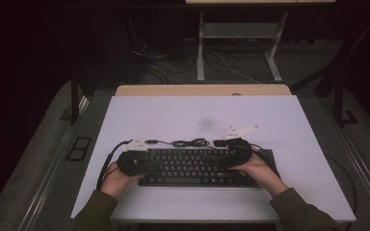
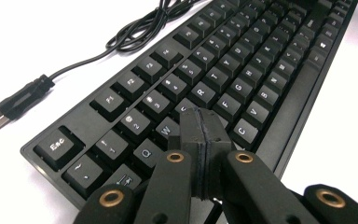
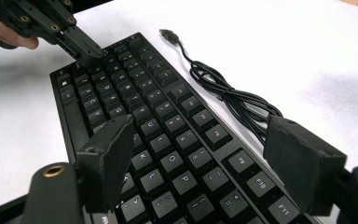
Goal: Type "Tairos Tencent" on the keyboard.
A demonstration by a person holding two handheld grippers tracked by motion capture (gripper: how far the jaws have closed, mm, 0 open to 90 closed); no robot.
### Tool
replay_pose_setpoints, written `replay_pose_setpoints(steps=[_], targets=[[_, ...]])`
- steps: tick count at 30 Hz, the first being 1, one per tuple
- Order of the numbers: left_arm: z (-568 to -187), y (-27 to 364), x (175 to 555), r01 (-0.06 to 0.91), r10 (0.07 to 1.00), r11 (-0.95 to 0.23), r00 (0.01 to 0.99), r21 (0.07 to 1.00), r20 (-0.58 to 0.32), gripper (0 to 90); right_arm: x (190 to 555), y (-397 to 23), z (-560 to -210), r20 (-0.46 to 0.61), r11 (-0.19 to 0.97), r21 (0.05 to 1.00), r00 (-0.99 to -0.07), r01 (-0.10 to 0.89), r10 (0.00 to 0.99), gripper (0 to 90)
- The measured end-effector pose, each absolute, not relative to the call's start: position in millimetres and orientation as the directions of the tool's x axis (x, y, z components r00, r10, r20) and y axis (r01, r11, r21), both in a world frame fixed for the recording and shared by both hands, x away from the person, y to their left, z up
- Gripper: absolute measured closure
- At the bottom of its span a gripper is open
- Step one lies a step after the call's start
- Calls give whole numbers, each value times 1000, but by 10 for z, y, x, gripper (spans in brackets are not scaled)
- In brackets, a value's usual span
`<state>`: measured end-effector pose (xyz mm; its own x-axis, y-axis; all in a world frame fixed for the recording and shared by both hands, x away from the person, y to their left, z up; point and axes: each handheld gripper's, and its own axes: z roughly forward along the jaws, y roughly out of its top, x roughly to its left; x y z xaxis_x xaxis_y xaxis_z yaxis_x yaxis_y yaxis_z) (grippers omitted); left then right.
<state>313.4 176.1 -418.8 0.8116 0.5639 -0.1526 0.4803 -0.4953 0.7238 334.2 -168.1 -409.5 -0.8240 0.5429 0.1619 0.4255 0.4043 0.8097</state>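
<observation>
Black keyboard (image 1: pixel 200 167) lies lengthwise across the near table (image 1: pixel 289 125), left gripper (image 2: pixel 204 126), jaws pressed together and empty, pointing down just over its left-end letter keys, right gripper (image 3: pixel 200 154) gaping wide above its right end.

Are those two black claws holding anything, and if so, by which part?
Nothing is held. The left gripper is shut with its tips down on the keyboard keys, gripping none. The right gripper hangs open over the keys.
</observation>
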Motion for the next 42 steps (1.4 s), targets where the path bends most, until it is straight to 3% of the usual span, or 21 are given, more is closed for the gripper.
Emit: replay_pose_setpoints(steps=[7, 17, 27, 34, 42], targets=[[-4157, 1709, 3124, 477, 565, -464, 808, 746, -165, 791, 3342, -1683, -4097, 150, 414, 808, -826, 419, 543, 240], [-4156, 1648, 3127, 466, 577, -430, 800, 774, -161, 440, 3346, -1699, -4103, 145, 418, 810, -830, 412, 538, 218], [-4193, 1570, 3139, 461, 599, -418, 787, 783, -144, 151, 3351, -1704, -4110, 180, 387, 810, -816, 440, 550, 190], [-4197, 1558, 3147, 466, 608, -411, 781, 784, -146, 56, 3354, -1697, -4106, 182, 410, 794, -819, 449, 544, 200], [-4201, 1546, 3149, 474, 610, -411, 778, 779, -152, 21, 3360, -1659, -4062, 204, 414, 790, -830, 453, 520, 219]])
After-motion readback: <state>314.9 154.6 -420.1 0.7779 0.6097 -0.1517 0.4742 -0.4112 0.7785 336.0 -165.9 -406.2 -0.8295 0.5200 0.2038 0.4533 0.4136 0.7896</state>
